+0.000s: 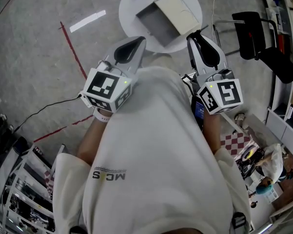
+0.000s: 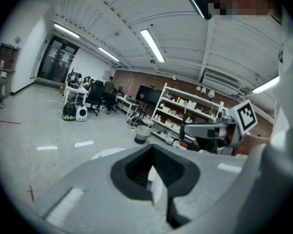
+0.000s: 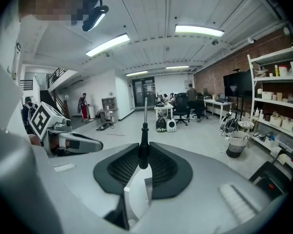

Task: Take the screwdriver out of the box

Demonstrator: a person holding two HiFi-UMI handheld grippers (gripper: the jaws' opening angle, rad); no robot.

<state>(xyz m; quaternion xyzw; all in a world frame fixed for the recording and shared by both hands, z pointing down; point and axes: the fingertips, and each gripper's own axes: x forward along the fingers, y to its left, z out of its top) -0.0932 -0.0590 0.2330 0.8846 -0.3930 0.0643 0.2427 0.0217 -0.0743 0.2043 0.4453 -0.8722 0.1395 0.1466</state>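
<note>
The right gripper (image 3: 144, 155) is clamped on the handle of the black-handled steel-shaft screwdriver (image 3: 145, 128), whose shaft projects straight ahead beyond its jaws; the left gripper (image 2: 153, 167), alongside, has its jaws together with nothing between them; the open white rectangular box (image 1: 171, 11) lies ahead of both.

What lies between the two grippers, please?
In the head view, the person's white shirt shows between the left gripper and the right gripper, and the round table shows between their tips.
</note>
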